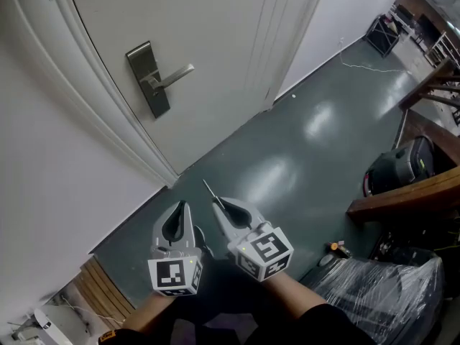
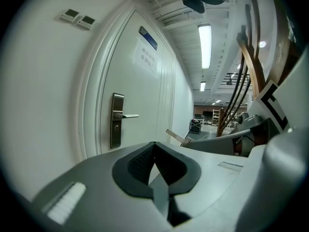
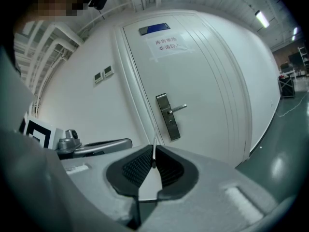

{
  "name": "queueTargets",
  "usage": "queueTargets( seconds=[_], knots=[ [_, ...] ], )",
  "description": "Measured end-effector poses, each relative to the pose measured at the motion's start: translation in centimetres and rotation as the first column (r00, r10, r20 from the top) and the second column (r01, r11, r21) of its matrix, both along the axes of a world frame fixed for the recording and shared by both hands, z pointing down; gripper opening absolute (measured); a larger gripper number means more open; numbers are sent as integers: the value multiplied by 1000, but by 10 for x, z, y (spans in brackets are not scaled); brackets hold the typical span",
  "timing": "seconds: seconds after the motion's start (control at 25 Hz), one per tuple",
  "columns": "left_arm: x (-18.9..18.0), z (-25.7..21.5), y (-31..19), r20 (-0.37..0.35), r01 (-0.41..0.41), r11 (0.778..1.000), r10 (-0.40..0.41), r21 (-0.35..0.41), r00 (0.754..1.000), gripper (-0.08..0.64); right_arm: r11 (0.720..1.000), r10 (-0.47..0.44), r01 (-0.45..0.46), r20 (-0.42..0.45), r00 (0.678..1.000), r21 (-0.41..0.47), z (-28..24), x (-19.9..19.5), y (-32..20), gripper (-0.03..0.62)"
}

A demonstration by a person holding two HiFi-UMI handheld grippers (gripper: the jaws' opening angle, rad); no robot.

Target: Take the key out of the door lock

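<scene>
The white door carries a metal lock plate (image 1: 149, 77) (image 2: 116, 120) (image 3: 168, 117) with a lever handle (image 1: 176, 74), and no key shows in it. Both grippers hang low, well back from the door. My right gripper (image 1: 219, 205) (image 3: 154, 151) is shut on a thin metal key (image 1: 210, 191) (image 3: 154, 154), whose blade sticks out past the jaw tips toward the door. The same key (image 2: 175, 136) appears in the left gripper view. My left gripper (image 1: 181, 207) (image 2: 154, 146) sits beside the right one, shut, with nothing between its pads.
Dark green floor (image 1: 287, 157) runs to the right of the door. Wooden beams (image 1: 402, 192), a black bag (image 1: 402, 164) and a plastic-wrapped bundle (image 1: 388, 293) stand at the right. Wooden slats (image 1: 100, 293) lie at lower left. A paper notice (image 3: 166, 43) hangs on the door.
</scene>
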State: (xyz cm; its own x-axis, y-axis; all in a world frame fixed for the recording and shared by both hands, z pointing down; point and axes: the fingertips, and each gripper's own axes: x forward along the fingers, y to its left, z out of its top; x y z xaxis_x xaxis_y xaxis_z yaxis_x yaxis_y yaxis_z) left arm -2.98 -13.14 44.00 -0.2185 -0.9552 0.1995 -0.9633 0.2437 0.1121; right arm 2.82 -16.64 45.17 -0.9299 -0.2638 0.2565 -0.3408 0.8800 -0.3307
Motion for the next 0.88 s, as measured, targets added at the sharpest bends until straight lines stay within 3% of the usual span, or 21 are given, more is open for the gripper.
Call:
queueTargets(
  seconds=[0.36,0.64,0.88],
  knots=[
    [103,9,53,15,117,993,-117,-30,993,18,996,-86,86,-4,996,24,3,102,38,15],
    [148,7,87,40,172,984,-171,-37,985,18,990,-130,132,-29,991,59,1,146,69,15],
    [158,-8,107,46,197,980,-196,-13,980,18,987,-132,133,-20,991,94,-14,159,88,15]
  ],
)
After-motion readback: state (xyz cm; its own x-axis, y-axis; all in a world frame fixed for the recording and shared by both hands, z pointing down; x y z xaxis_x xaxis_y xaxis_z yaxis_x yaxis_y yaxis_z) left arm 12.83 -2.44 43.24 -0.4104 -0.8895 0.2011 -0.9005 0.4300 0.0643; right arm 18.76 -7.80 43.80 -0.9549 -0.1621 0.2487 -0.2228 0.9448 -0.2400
